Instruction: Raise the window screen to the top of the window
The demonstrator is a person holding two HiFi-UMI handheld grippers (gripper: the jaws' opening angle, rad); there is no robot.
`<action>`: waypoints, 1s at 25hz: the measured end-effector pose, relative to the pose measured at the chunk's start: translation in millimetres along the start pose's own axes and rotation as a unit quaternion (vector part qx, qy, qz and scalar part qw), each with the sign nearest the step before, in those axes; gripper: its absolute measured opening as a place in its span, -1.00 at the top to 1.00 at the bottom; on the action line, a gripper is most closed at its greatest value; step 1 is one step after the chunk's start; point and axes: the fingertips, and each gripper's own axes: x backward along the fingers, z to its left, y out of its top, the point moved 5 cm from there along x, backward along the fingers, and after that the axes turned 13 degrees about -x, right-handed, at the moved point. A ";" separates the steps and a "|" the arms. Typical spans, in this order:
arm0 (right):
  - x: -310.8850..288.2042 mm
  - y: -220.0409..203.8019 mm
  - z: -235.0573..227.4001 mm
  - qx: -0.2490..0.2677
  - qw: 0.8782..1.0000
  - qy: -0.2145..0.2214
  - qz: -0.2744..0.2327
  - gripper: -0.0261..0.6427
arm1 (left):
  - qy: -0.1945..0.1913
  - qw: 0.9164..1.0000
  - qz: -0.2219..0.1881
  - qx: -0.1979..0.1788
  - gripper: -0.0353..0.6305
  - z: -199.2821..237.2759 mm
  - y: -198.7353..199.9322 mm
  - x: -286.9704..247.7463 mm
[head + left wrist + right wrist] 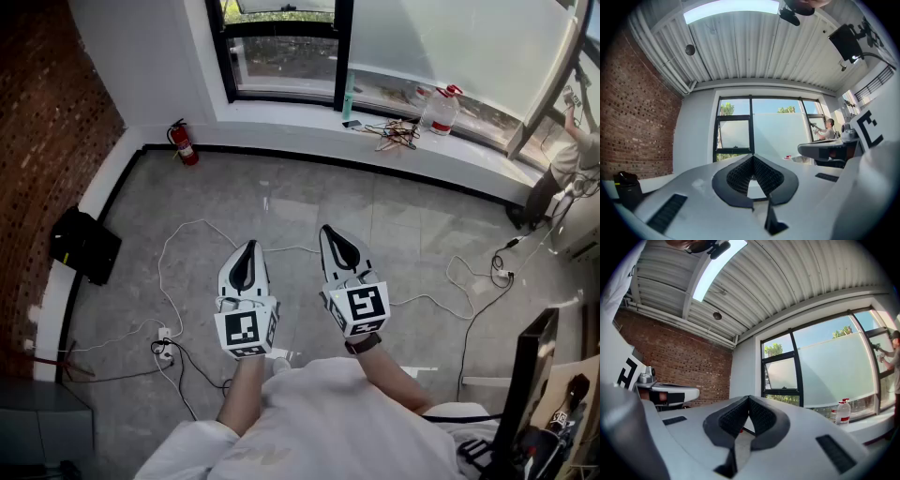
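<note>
Screen far off, both tongs clenched empty

Window screen (450,37), a pale frosted sheet, fills the pane at upper right of the head view. We see left gripper (249,248) and right gripper (328,232) at lower centre over the floor (422,234), well apart from it, jaws together on nothing. Bottle (441,111) stands on the sill (309,117).

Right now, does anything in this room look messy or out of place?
Yes. White cables sprawl loose across the floor, likely a trip hazard, and tangled wires lie on the windowsill beside a bottle.
</note>
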 end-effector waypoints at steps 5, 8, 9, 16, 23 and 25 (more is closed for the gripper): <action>-5.1 -14.1 19.2 -0.025 1.000 0.002 -0.001 0.92 | -0.005 0.999 0.041 0.024 0.89 11.0 -22.3 13.1; -13.7 -27.0 30.1 -0.053 0.999 -0.006 0.000 0.92 | -0.005 0.999 0.038 0.028 0.89 24.2 -33.1 23.5; -17.4 -32.3 35.3 -0.063 0.998 -0.011 0.002 0.92 | -0.004 0.999 0.039 0.030 0.89 31.0 -37.9 27.8; -45.7 -53.6 96.7 -0.058 0.998 0.014 0.000 0.92 | 0.018 0.998 0.042 0.032 0.89 97.2 -62.4 60.4; -66.4 -91.7 165.3 -0.014 0.995 0.079 0.063 0.92 | 0.021 0.998 0.055 0.006 0.89 136.2 -98.1 83.9; -76.0 -97.3 167.6 -0.006 0.995 0.076 0.069 0.92 | 0.013 0.998 0.059 -0.004 0.89 137.9 -106.0 76.2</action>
